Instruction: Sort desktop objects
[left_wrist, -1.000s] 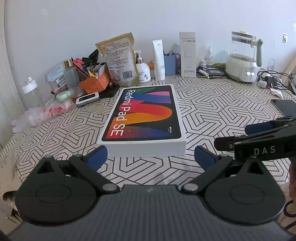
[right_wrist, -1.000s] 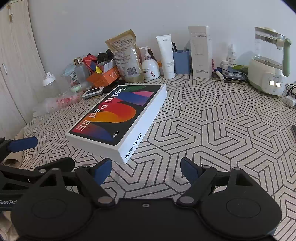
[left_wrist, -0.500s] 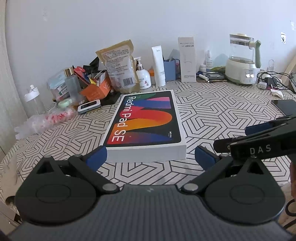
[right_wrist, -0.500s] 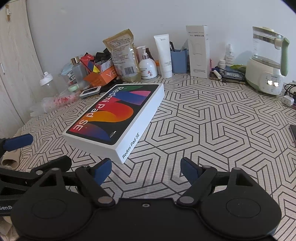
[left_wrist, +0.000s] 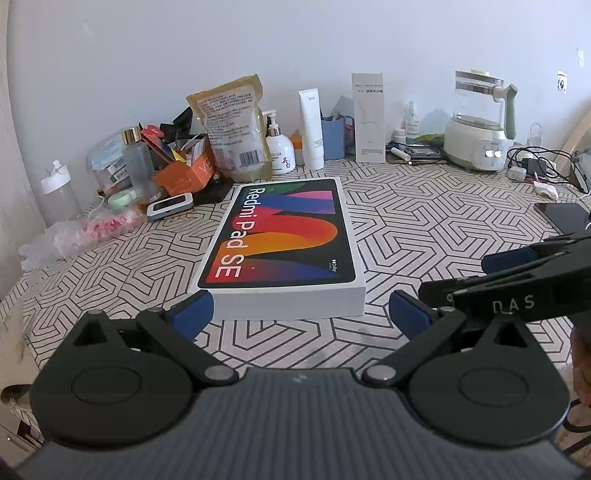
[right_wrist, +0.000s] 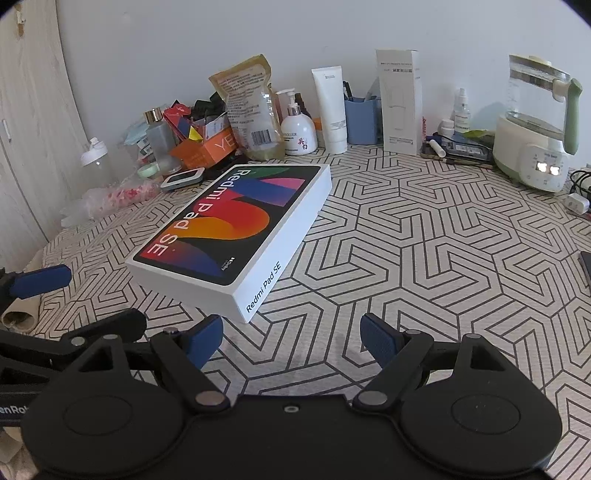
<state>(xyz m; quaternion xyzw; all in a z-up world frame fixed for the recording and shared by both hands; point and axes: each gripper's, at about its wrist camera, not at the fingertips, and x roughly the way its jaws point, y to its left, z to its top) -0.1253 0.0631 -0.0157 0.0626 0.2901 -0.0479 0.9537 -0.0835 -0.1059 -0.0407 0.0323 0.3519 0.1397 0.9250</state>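
A white Redmi Pad SE box (left_wrist: 280, 243) with a colourful lid lies flat on the patterned table, also in the right wrist view (right_wrist: 236, 225). My left gripper (left_wrist: 301, 314) is open and empty, its blue pads level with the box's near edge, one each side. My right gripper (right_wrist: 291, 336) is open and empty, just in front of the box's near right corner. The right gripper shows at the right of the left wrist view (left_wrist: 517, 280); the left gripper's finger (right_wrist: 40, 280) shows at the left of the right wrist view.
Along the back wall stand a snack bag (left_wrist: 232, 125), a pump bottle (left_wrist: 280, 147), a white tube (left_wrist: 312, 129), a tall white carton (left_wrist: 367, 116), a kettle (left_wrist: 480, 122) and a cluttered orange box (left_wrist: 184, 173). A phone (left_wrist: 561, 216) lies at the right.
Both grippers have drawn back and tilted a little, so the box sits slightly lower and farther in both views. The box has not moved. Both grippers stay open.
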